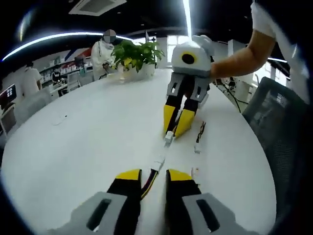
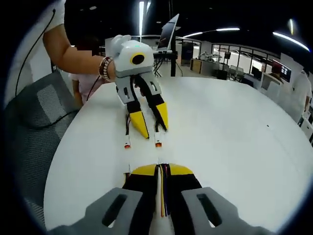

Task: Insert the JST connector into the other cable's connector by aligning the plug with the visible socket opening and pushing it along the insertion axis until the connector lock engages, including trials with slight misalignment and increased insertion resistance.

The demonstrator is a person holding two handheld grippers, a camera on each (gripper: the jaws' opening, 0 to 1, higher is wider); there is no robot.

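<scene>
My two claws face each other low over the white worktop (image 1: 73,142). My left claw (image 1: 153,177) grips a cable (image 1: 149,181) whose white connector (image 1: 158,163) lies just ahead. My right claw (image 2: 163,172) is clenched on the other cable (image 2: 164,196). Beside these, a spare cable (image 1: 199,137) lies loose on the worktop.

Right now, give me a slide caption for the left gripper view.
Left tongs and right tongs each grip a cable, white connectors apart on the white table.
</scene>
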